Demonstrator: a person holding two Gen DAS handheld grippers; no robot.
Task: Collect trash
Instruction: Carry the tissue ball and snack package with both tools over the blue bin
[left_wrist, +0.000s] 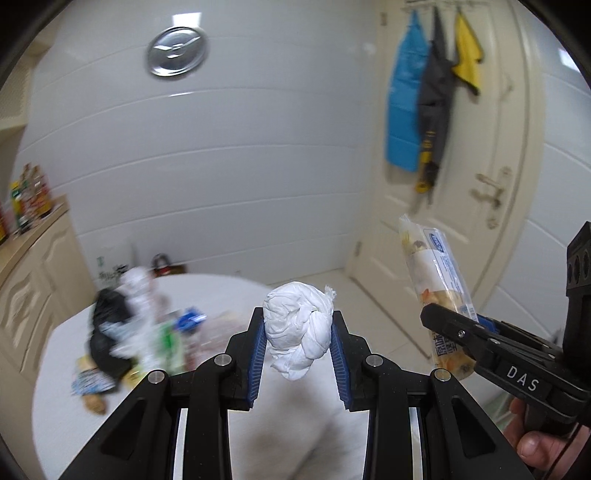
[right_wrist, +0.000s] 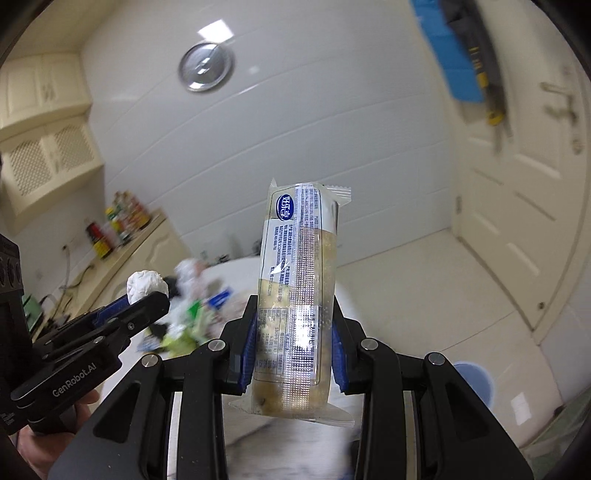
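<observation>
Far off to the left of the left gripper's fingers (left_wrist: 258, 343) sits a heap of trash (left_wrist: 122, 332) on the round white surface (left_wrist: 221, 291): a black bag, crinkly wrappers, green and blue bits. It is blurry, so I cannot name each piece.

The left gripper (left_wrist: 298, 341) has its fingers pinching a white tissue ball (left_wrist: 297, 328) from both sides. The ball sticks out above and below the blue pads, squeezed in the middle so it will not drop.

To the right of it, the right gripper (right_wrist: 293, 350) has its fingers pinching a long clear snack wrapper (right_wrist: 299, 280) low down. The wrapper stands up tall past the fingertips (it has crumbs and brown smears inside).

Both pieces look lifted off the surface, likely to be carried to a bin. A blue round thing (right_wrist: 474, 384) lies on the floor right of the right fingers; it may be the bin, but I cannot tell.
</observation>
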